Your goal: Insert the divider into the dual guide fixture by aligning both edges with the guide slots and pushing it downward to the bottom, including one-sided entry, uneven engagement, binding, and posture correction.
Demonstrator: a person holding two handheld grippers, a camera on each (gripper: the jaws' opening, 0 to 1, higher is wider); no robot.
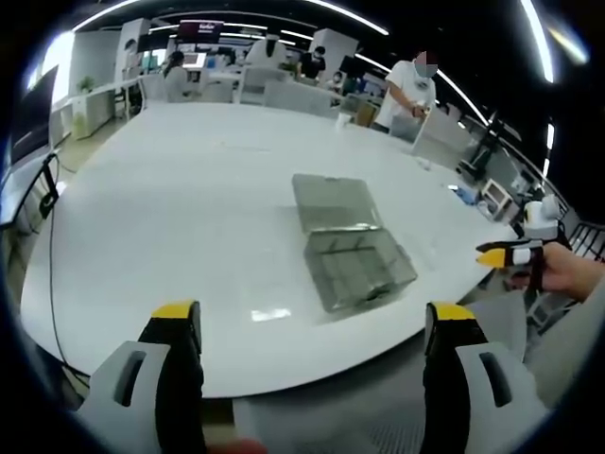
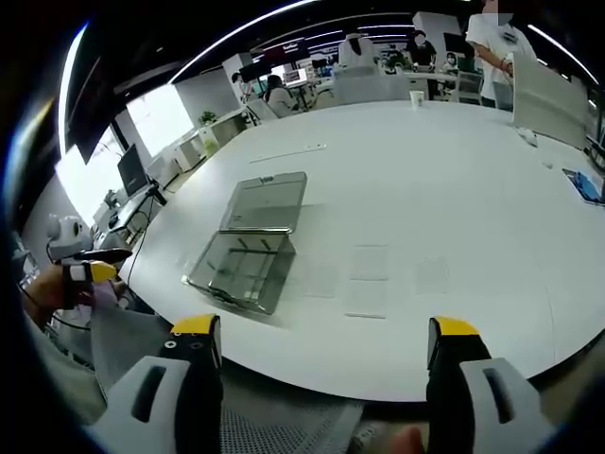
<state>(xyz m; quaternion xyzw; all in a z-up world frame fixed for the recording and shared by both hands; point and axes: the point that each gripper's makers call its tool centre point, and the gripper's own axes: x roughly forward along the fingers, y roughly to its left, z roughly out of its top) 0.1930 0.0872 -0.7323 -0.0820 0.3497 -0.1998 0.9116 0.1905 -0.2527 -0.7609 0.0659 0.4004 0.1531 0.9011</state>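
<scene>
A clear plastic box, the guide fixture (image 1: pixel 357 268), lies on the white table (image 1: pixel 189 208) with its lid (image 1: pixel 333 201) folded back flat. In the right gripper view the same fixture (image 2: pixel 242 268) and lid (image 2: pixel 267 201) sit left of centre, and several thin clear divider sheets (image 2: pixel 369 262) lie flat on the table to its right. My left gripper (image 1: pixel 314 317) hovers open over the table's near edge, holding nothing. My right gripper (image 2: pixel 326 329) is also open and empty, off the near edge. Each gripper, in a hand, appears at the side of the other's view (image 1: pixel 510 255) (image 2: pixel 90 272).
The table (image 2: pixel 473 189) is large and rounded. A person (image 1: pixel 408 90) stands at its far side and others sit at desks behind (image 1: pixel 178 74). A small cup (image 2: pixel 416 96) and a few small items (image 2: pixel 581 184) rest near the far and right edges.
</scene>
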